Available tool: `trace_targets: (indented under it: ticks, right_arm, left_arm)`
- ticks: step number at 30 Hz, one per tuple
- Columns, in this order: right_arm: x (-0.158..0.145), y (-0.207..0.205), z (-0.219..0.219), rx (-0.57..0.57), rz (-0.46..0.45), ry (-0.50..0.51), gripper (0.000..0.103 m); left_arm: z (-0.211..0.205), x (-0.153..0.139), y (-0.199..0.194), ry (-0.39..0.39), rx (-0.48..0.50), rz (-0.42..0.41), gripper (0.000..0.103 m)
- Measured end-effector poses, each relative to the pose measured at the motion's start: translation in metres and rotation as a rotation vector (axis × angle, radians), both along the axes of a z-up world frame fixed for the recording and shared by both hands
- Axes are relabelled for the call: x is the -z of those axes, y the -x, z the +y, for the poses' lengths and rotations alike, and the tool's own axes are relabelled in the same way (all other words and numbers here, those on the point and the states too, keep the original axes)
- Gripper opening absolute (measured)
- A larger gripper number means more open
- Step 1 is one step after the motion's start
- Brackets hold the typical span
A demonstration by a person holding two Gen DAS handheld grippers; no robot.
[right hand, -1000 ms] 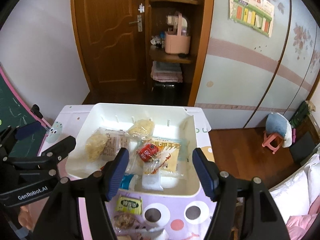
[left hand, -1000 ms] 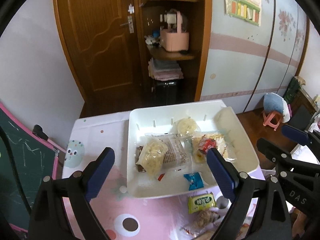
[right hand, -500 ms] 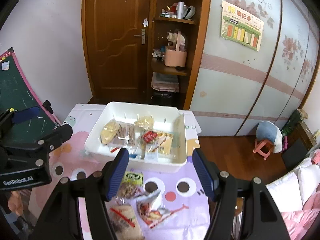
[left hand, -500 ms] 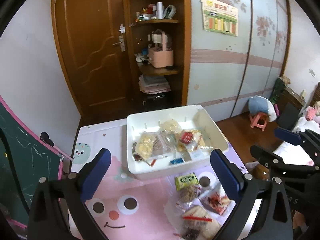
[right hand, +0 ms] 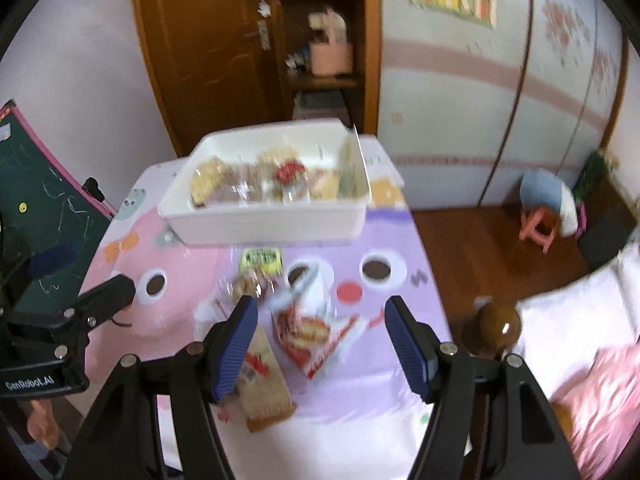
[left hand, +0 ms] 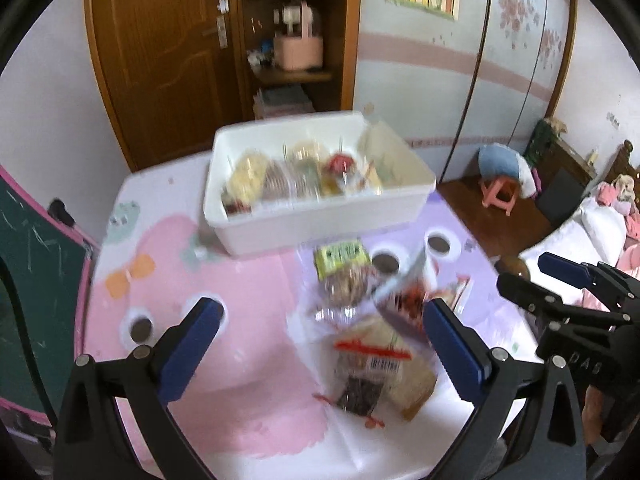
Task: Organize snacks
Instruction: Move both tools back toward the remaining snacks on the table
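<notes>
A white bin (left hand: pixel 320 216) holding several snack packets stands at the far side of the cartoon-print table; it also shows in the right wrist view (right hand: pixel 272 224). In front of it lie loose snacks: a green packet (left hand: pixel 340 256), a clear bag of round biscuits (left hand: pixel 346 288), a red-and-white bag (right hand: pixel 316 332) and a tan packet with a red band (left hand: pixel 376 364). My left gripper (left hand: pixel 320 352) is open and empty above the near table. My right gripper (right hand: pixel 320 344) is open and empty, with the red-and-white bag between its fingers' line of sight.
A green chalkboard (left hand: pixel 24 272) leans at the table's left. A wooden door and shelf unit (left hand: pixel 296 40) stand behind. A pink stool (left hand: pixel 500 196) and bedding (right hand: pixel 580 320) are on the right. A brown round knob (right hand: pixel 496 328) is by the table's right edge.
Both grippers have pulled back and away from the bin toward the near side of the table, bringing the loose snacks into the middle of both views. Both stay open.
</notes>
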State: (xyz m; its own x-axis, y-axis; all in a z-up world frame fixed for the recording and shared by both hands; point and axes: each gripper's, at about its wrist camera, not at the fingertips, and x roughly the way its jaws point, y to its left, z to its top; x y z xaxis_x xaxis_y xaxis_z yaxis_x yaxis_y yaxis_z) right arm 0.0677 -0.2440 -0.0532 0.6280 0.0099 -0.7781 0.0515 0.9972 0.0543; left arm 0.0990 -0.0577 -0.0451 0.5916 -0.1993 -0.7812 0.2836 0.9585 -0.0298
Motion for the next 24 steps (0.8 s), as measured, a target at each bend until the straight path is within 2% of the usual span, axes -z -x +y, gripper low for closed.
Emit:
trace_targets:
  ticks: [4, 8, 12, 16, 19, 24]
  right_arm:
    - [0.043, 0.011, -0.008, 0.030, 0.060, -0.053, 0.066]
    - [0.087, 0.017, -0.014, 0.026, 0.191, -0.114, 0.066]
    - [0.108, 0.022, -0.012, 0.024, 0.240, -0.094, 0.066]
    - [0.117, 0.022, -0.007, 0.006, 0.264, -0.089, 0.066]
    - [0.118, 0.021, -0.005, 0.002, 0.268, -0.080, 0.066]
    - [0.118, 0.019, -0.004, -0.002, 0.272, -0.072, 0.066]
  left_arm:
    - [-0.006, 0.047, 0.007, -0.027, 0.025, 0.087, 0.101]
    - [-0.015, 0.090, 0.013, -0.076, 0.056, 0.177, 0.101]
    - [-0.018, 0.119, 0.012, -0.068, 0.065, 0.253, 0.097]
    - [-0.016, 0.133, 0.007, -0.029, 0.064, 0.311, 0.094]
    - [-0.019, 0.142, 0.006, -0.026, 0.082, 0.341, 0.087]
    - [-0.023, 0.146, 0.008, 0.006, 0.124, 0.362, 0.065]
